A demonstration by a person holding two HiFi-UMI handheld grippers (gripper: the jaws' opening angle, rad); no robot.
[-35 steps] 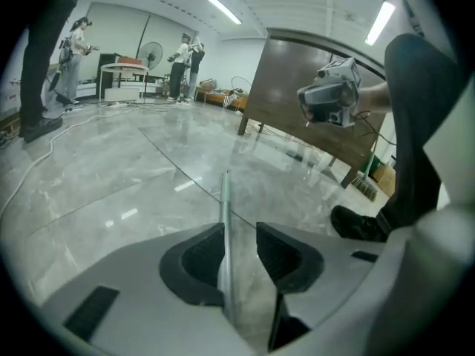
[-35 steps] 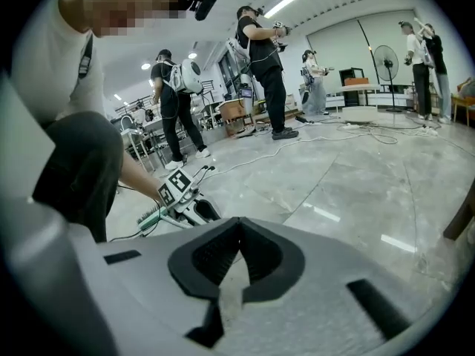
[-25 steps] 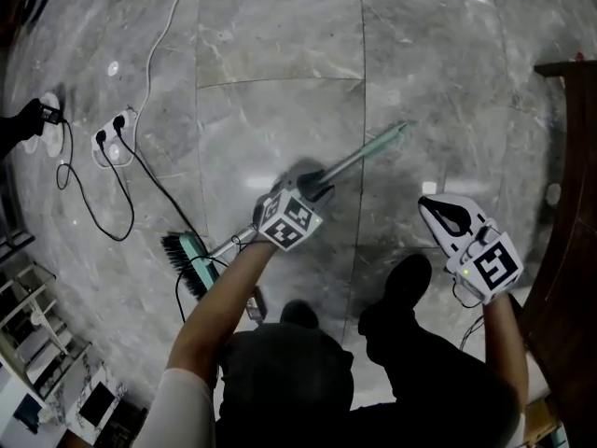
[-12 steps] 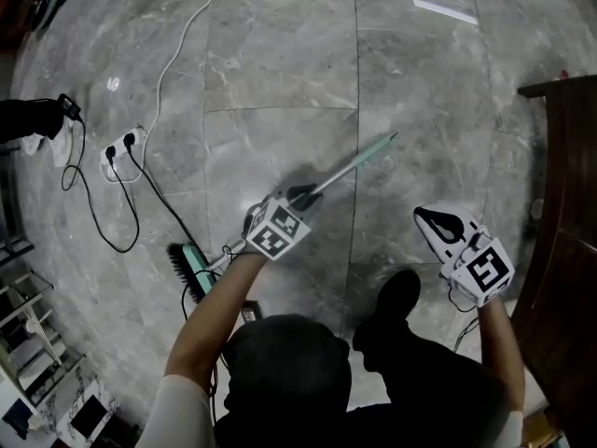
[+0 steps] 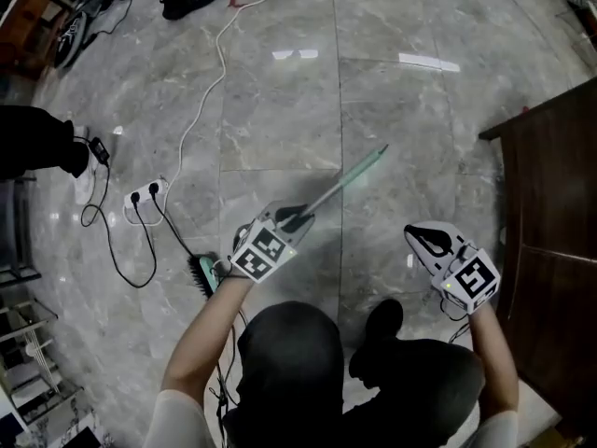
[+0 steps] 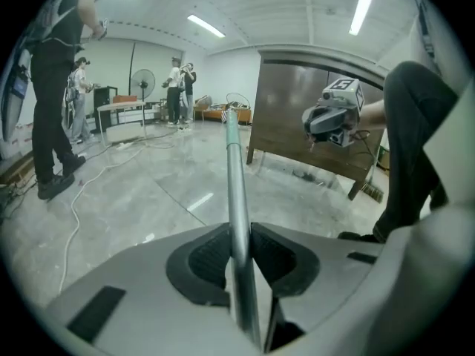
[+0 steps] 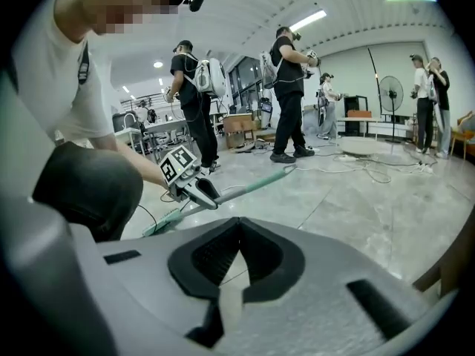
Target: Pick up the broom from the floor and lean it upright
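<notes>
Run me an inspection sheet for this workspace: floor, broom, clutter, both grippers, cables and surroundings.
surface: glossy grey marble tile floor.
job's things: broom held by its handle, slanting, brush end low by the person's left arm, not yet leaned on anything.
clutter: nothing seen.
grippers: left gripper has just closed its jaws, which now clamp the broom handle; right gripper shut, nothing between its jaws.
cables: white cable trails across the floor; black cables run from a power strip.
surroundings: dark wooden cabinet at right; other people standing about.
</notes>
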